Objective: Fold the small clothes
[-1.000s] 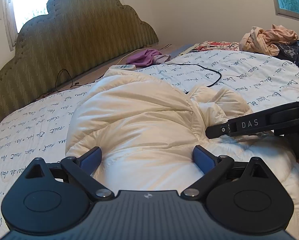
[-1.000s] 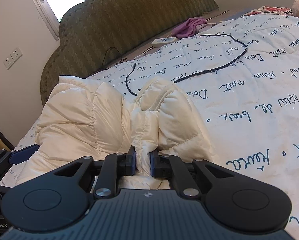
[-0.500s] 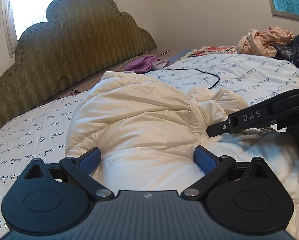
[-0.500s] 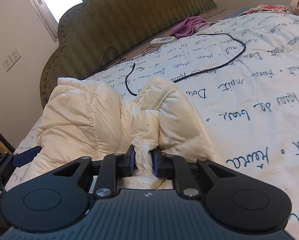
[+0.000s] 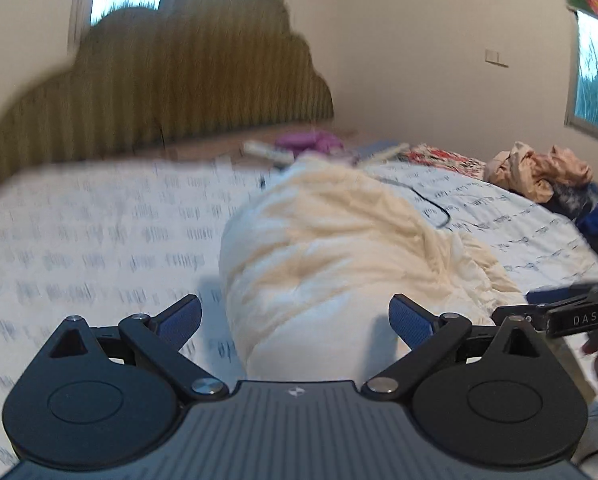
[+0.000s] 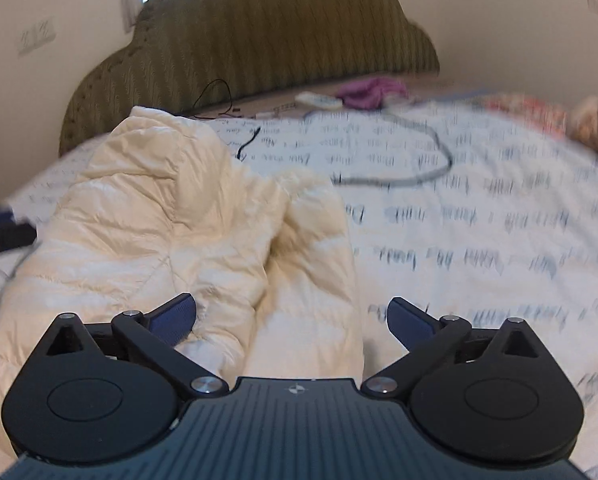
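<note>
Where jaws spread, right gripper (image 5: 571,312) reads "DAS", cream jacket (image 6: 203,240) beneath

Right hand-held gripper (image 6: 291,320) jaws just opened off cream jacket (image 6: 179,232).

Soft quilted cloth against hard matt plastic

The cream puffer jacket (image 6: 187,216) at centre frame is smooth quilted cloth with a faint sheen, its seams puckered; under it the white bedsheet printed with blue script (image 6: 479,240) looks like matt cotton. The olive scalloped headboard (image 6: 259,40) at the top is ribbed woven upholstery. Along the bottom, the right gripper (image 6: 291,316) is matt black plastic with ridged casing, bright metal screws (blue textured pads).
</note>
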Available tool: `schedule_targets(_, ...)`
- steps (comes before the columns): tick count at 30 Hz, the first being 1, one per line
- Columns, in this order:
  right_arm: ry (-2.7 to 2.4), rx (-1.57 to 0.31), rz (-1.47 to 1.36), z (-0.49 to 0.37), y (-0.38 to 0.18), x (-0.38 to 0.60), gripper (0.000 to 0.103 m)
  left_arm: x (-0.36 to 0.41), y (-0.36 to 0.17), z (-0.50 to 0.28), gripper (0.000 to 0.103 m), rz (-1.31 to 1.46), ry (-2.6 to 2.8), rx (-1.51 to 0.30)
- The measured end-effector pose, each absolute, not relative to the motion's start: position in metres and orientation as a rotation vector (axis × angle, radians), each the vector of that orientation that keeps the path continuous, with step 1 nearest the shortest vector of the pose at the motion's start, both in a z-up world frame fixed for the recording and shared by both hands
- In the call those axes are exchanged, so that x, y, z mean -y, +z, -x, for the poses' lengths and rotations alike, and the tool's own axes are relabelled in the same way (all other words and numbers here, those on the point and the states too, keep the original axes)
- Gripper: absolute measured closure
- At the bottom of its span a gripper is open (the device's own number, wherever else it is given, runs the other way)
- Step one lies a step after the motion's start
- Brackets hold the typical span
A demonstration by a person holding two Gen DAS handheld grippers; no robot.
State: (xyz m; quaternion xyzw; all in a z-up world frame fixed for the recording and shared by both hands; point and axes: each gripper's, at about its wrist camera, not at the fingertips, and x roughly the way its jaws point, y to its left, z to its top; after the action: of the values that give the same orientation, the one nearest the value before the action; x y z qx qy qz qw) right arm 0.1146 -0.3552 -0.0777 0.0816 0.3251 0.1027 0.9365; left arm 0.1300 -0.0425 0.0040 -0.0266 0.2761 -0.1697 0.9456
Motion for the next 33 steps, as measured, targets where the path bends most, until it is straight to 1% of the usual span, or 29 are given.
schedule_targets(3, 0.288, -0.756, -0.404, -0.124, -0.098, 0.381, 0.0, 0.01, -0.019, -0.152, 0.002, 0.345, -0.442, -0.732)
schedule_targets(6, 0.378, -0.813, -0.581, -0.13, -0.12, 0.391, 0.001, -0.008, -0.05, -0.171, 0.001, 0.651, -0.582, -0.904)
schedule_targets(10, 0.549, -0.809, -0.663, -0.128, -0.13, 0.378, 0.001, -0.006, -0.072, -0.179, 0.0, 0.772, -0.629, -0.956)
schedule_targets(12, 0.55, -0.805, -0.639, -0.13, -0.131, 0.367, 0.005, -0.004, -0.074, -0.18, 0.0, 0.798, -0.636, -0.944)
schedule_targets(13, 0.548, -0.799, -0.643, -0.131, -0.13, 0.363, 0.008, -0.003, -0.073, -0.18, 0.001, 0.794, -0.635, -0.931)
schedule_targets(14, 0.55, -0.792, -0.658, -0.132, -0.13, 0.36, 0.018, -0.001, -0.071, -0.179, 0.006, 0.777, -0.626, -0.912)
schedule_targets(15, 0.556, -0.783, -0.683, -0.134, -0.131, 0.358, 0.033, 0.0, -0.067, -0.177, 0.011, 0.75, -0.614, -0.888)
schedule_targets(16, 0.558, -0.771, -0.704, -0.135, -0.13, 0.356, 0.039, 0.001, -0.061, -0.176, 0.022, 0.709, -0.604, -0.857)
schedule_targets(17, 0.552, -0.756, -0.701, -0.134, -0.127, 0.353, 0.045, 0.001, -0.055, -0.175, 0.03, 0.67, -0.599, -0.832)
schedule_targets(19, 0.541, -0.729, -0.645, -0.132, -0.12, 0.341, 0.05, 0.0, -0.042, -0.175, 0.036, 0.606, -0.59, -0.785)
schedule_targets(20, 0.543, -0.714, -0.624, -0.131, -0.116, 0.334, 0.054, -0.001, -0.034, -0.174, 0.036, 0.568, -0.579, -0.753)
schedule_targets(22, 0.551, -0.676, -0.569, -0.13, -0.106, 0.32, 0.057, -0.006, -0.019, -0.175, 0.036, 0.505, -0.554, -0.694)
schedule_targets(26, 0.548, -0.584, -0.509, -0.142, -0.087, 0.294, 0.058, -0.016, 0.01, -0.188, 0.036, 0.414, -0.508, -0.592)
schedule_targets(28, 0.538, -0.548, -0.467, -0.154, -0.08, 0.281, 0.058, -0.017, 0.016, -0.196, 0.035, 0.366, -0.484, -0.558)
schedule_targets(31, 0.493, -0.568, -0.456, -0.175, -0.083, 0.269, 0.058, -0.012, 0.008, -0.213, 0.031, 0.303, -0.399, -0.59)
schedule_targets(32, 0.475, -0.597, -0.454, -0.184, -0.089, 0.265, 0.057, -0.012, 0.001, -0.215, 0.031, 0.283, -0.359, -0.616)
schedule_targets(33, 0.451, -0.635, -0.451, -0.193, -0.096, 0.261, 0.052, -0.01, -0.006, -0.22, 0.03, 0.269, -0.328, -0.641)
